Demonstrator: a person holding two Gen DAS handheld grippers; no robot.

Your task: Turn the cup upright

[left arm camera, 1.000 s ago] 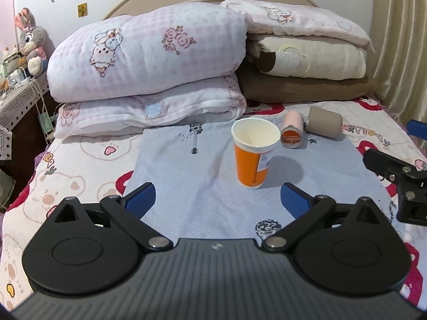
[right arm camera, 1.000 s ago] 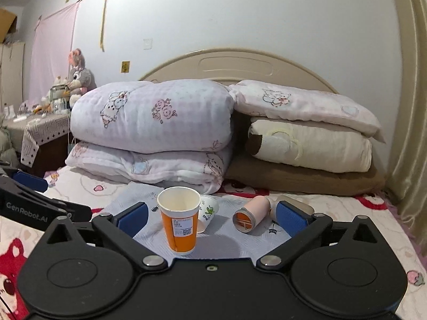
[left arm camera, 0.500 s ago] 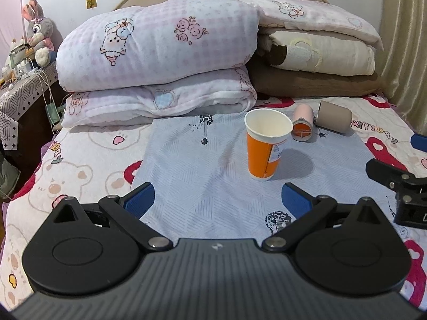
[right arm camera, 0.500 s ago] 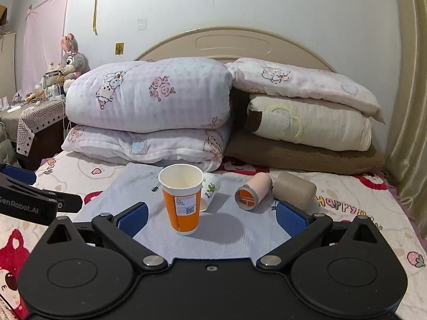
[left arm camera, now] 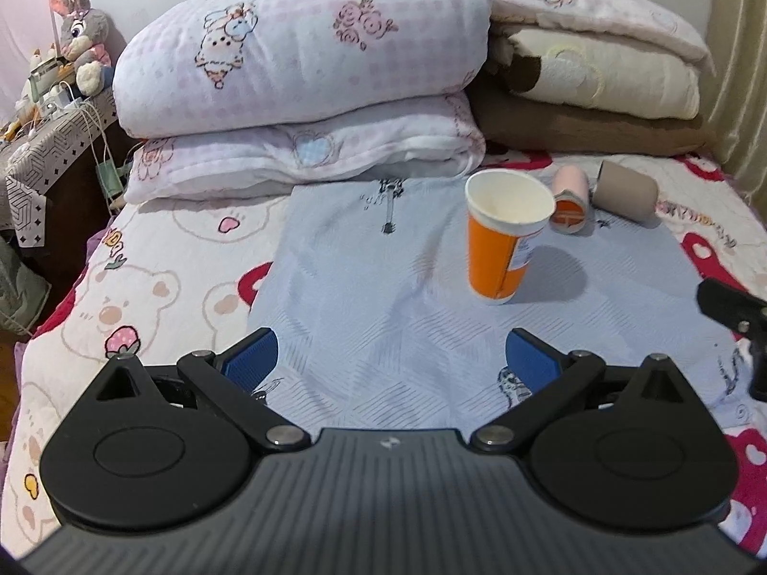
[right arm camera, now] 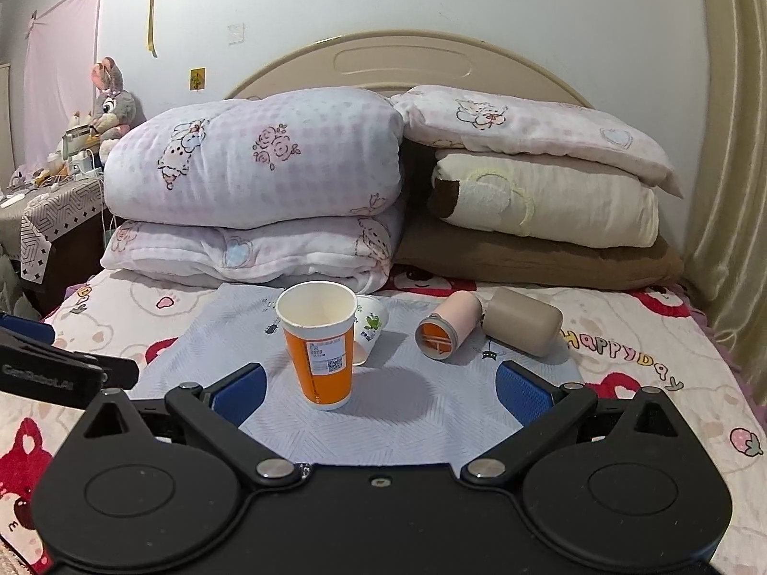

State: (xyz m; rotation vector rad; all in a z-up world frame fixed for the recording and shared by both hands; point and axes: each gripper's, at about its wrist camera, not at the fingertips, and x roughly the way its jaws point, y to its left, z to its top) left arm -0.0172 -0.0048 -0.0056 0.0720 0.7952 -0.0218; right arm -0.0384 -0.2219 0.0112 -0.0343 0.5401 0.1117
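An orange paper cup [left arm camera: 503, 239] [right arm camera: 319, 345] stands upright on the grey-blue cloth [left arm camera: 383, 297] [right arm camera: 407, 407] spread on the bed. A small white cup with a green print [right arm camera: 370, 326] lies on its side just behind it. A pink cup [left arm camera: 569, 199] [right arm camera: 448, 326] and a beige-brown cup [left arm camera: 623, 189] [right arm camera: 522, 320] lie on their sides further right. My left gripper [left arm camera: 390, 359] is open and empty, well short of the orange cup. My right gripper [right arm camera: 378, 390] is open and empty, close in front of the orange cup.
Folded quilts [right arm camera: 254, 182] and stacked pillows [right arm camera: 541, 201] fill the bed's far end against the headboard [right arm camera: 402, 62]. A bedside table with a plush rabbit [right arm camera: 112, 105] stands at the left. A curtain [right arm camera: 733, 143] hangs at the right.
Both grippers have drawn back and tilted a little; the orange cup sits farther right in the left wrist view. The cups have not moved.
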